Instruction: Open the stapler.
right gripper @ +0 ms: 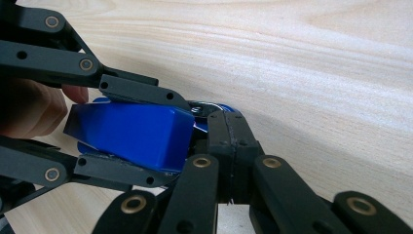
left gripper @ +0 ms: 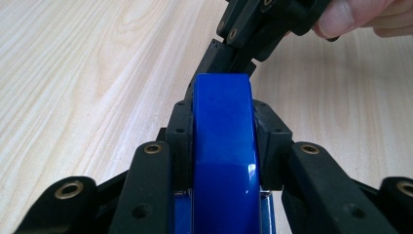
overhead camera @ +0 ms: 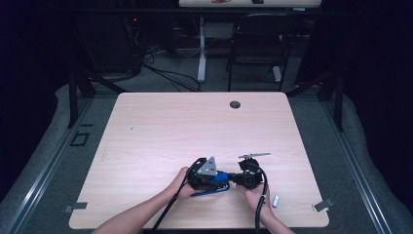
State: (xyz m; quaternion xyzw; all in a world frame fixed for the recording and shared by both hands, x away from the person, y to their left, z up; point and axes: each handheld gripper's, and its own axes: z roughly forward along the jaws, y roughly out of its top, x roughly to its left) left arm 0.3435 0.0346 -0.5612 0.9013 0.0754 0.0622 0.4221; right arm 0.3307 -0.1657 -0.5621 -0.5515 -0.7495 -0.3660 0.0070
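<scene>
Blue tape dispenser (left gripper: 223, 156) sits clamped in your left gripper (left gripper: 221, 131) at mid-frame, your right gripper (right gripper: 233, 134) pinched shut at its front end, pulling tape remains.

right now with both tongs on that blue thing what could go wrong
1. The left tongs clamp the glossy blue tool by its smooth sides; a hard pull could make it slip.
2. The right tongs are shut tight at the tool's metal end, so that narrow hold might pop off.
3. The work sits near the table front edge; a dropped part could fall off.
</scene>
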